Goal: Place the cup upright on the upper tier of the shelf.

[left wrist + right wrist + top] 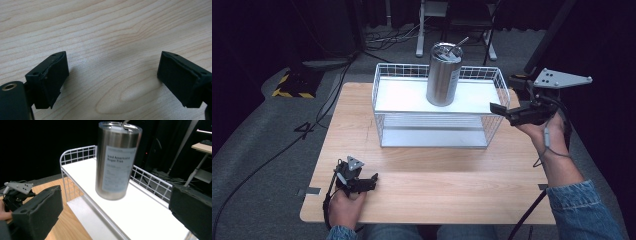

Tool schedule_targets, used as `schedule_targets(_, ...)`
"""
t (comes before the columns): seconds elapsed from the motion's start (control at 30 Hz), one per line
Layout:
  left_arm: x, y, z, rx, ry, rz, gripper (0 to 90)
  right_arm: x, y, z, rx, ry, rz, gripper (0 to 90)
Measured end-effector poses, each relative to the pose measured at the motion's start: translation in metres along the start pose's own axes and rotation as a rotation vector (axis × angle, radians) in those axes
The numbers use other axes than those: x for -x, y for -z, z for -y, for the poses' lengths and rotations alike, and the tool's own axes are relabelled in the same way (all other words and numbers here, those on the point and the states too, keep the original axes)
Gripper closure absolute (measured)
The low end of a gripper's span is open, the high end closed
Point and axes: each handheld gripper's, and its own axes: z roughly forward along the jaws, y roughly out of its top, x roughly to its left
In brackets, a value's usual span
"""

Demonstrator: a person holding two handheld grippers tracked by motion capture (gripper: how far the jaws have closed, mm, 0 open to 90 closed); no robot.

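Steel tumbler (443, 75) — 1, upright on top shelf of white wire rack (388, 85). Right gripper (501, 112) — released, just beside rack's right end. Left gripper (373, 179) — released, resting on tabletop (437, 175).

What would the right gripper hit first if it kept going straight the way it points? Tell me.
Most likely the steel tumbler. The right gripper is open at the rack's right end, and its own view shows the tumbler standing on the top shelf between the jaws' line. Depth is unclear; it might clip the wire rim first.
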Motion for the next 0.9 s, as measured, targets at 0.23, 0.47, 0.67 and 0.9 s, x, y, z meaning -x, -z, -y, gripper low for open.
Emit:
schedule_targets(0.23,0.000,0.000,0.000,0.000,0.000,0.000,10.7,-0.003,0.018,0.026,-0.016,-0.022,0.036,0.0)
schedule_targets(0.47,0.000,0.000,0.000,0.000,-0.001,0.000,10.7,-0.006,0.026,0.051,-0.042,-0.031,0.121,0.0)
schedule_targets(0.67,0.000,0.000,0.000,0.000,0.000,0.000,10.7,-0.006,0.027,0.073,-0.086,-0.051,0.136,0.0)
schedule_targets(0.9,0.000,0.000,0.000,0.000,0.000,0.000,10.7,-0.006,0.026,0.110,-0.136,-0.098,0.111,0.0)
